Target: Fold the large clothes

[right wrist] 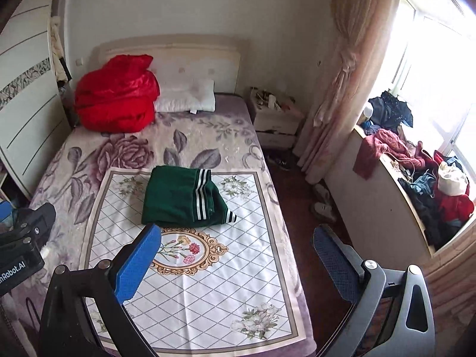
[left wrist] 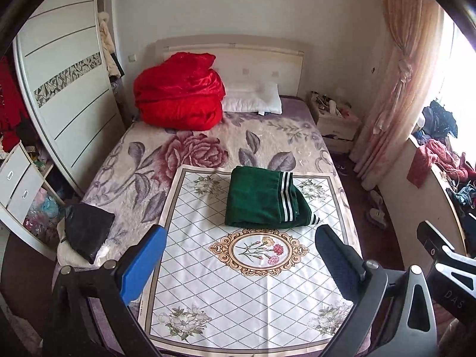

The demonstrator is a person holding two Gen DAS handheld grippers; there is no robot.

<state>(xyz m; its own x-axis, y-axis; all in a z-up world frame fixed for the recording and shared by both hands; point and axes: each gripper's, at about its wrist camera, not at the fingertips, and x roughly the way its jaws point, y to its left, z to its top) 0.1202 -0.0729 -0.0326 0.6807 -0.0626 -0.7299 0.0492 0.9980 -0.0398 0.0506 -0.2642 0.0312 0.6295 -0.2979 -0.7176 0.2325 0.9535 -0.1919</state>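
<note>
A dark green garment with white stripes [left wrist: 264, 200] lies folded into a compact rectangle on a white diamond-pattern cloth [left wrist: 208, 282] spread on the bed. It also shows in the right wrist view [right wrist: 181, 197], on the same cloth [right wrist: 214, 285]. My left gripper [left wrist: 241, 238] is open and empty, held above the near part of the cloth, short of the garment. My right gripper [right wrist: 238, 239] is open and empty, over the bed's right edge, to the right of the left one. Neither touches the garment.
A folded black garment [left wrist: 87, 230] lies at the bed's left edge. A red quilt [left wrist: 178, 95] and a white pillow [left wrist: 253, 98] sit at the headboard. A wardrobe [left wrist: 65, 95] stands left, a nightstand [right wrist: 276, 119] and curtain [right wrist: 336, 89] right, a clothes-heaped ledge [right wrist: 422, 175] by the window.
</note>
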